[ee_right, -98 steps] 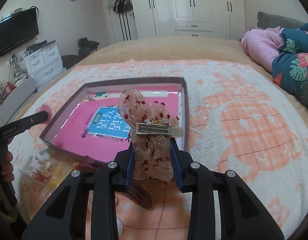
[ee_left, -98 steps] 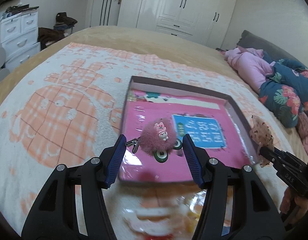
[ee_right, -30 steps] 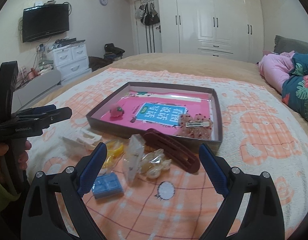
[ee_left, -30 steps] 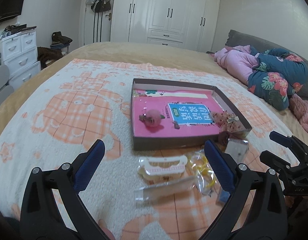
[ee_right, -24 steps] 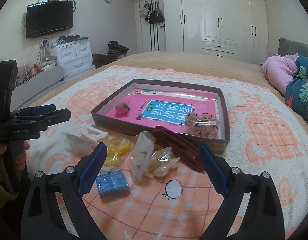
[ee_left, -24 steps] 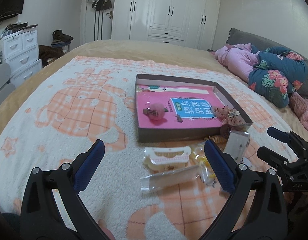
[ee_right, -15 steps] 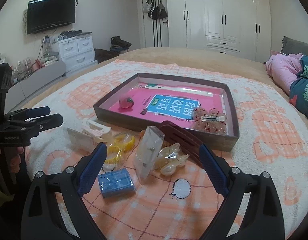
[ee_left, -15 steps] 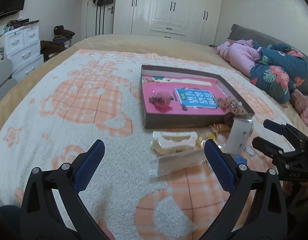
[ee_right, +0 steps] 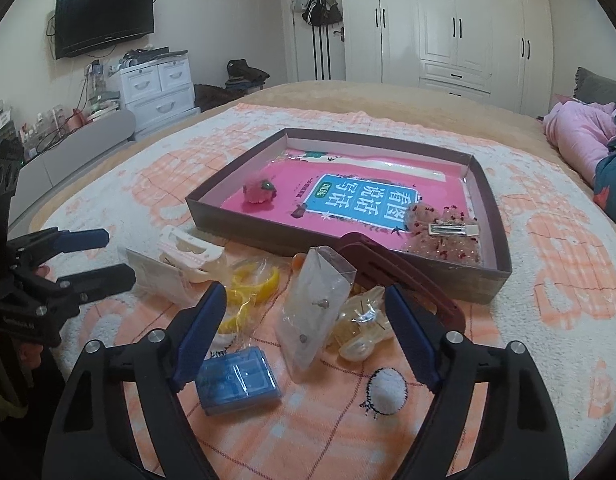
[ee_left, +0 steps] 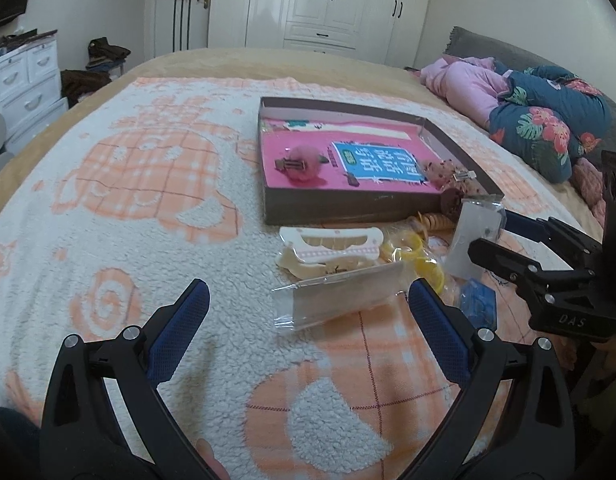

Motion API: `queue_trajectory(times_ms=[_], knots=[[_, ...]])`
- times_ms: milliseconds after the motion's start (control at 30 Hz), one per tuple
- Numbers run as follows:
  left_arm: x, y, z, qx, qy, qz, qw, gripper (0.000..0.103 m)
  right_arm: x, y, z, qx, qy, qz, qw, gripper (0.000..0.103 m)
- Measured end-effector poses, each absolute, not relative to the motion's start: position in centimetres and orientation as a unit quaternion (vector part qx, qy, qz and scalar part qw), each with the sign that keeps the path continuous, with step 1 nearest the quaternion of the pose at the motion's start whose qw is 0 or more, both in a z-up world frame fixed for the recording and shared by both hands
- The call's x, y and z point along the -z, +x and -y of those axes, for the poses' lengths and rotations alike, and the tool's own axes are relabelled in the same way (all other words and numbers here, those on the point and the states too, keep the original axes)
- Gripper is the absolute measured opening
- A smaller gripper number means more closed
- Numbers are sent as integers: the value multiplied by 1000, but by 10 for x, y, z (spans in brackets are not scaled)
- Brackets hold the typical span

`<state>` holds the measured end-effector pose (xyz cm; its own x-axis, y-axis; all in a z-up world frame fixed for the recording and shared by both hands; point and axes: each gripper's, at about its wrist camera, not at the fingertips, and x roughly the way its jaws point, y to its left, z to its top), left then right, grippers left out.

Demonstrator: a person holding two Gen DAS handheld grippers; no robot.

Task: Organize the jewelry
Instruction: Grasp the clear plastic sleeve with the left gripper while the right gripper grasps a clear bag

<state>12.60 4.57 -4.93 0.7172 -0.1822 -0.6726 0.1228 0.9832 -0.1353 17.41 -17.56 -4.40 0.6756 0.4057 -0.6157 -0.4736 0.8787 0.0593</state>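
A brown box [ee_right: 243, 227] with a pink book inside holds a pink fluffy clip [ee_right: 259, 192] and a sheer bow clip [ee_right: 444, 236]. In front of it lie a white claw clip [ee_left: 328, 246], a flat clear packet [ee_left: 340, 294], yellow rings [ee_right: 251, 282], a clear bag with studs [ee_right: 318, 306], a maroon clip [ee_right: 400, 274] and a blue case [ee_right: 237, 384]. My left gripper [ee_left: 305, 332] is open and empty, just short of the flat packet. My right gripper [ee_right: 305, 330] is open and empty around the stud bag.
Everything lies on a white and orange blanket [ee_left: 119, 208] on a bed. Pink and floral bedding [ee_left: 548, 120] is piled at the right. White drawers [ee_right: 159, 88] and wardrobes [ee_right: 448, 20] stand beyond the bed.
Both grippers let go of their clips in the box, opened and drew back from it. They now sit lower, closer to the loose items in front of the box.
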Motion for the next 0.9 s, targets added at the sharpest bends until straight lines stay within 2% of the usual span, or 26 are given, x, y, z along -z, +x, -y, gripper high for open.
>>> queue_trajectory(times_ms=[167, 367, 433, 633, 800, 900], knots=[[60, 134, -49, 83, -55, -383, 918, 91, 47, 180, 176, -241, -45, -330, 912, 67], [65, 141, -55, 87, -73, -391, 913, 91, 49, 181, 174, -248, -39, -333, 909, 43], [64, 141, -53, 93, -70, -390, 913, 86, 49, 179, 173, -252, -44, -332, 908, 33], [64, 142, -47, 108, -63, -391, 912, 66, 51, 171, 170, -267, -55, -330, 904, 17], [64, 142, -46, 117, -62, -392, 910, 47, 50, 165, 173, -270, -50, -328, 904, 16], [63, 141, -43, 122, -59, -391, 910, 39, 46, 164, 178, -269, -42, -323, 907, 16]])
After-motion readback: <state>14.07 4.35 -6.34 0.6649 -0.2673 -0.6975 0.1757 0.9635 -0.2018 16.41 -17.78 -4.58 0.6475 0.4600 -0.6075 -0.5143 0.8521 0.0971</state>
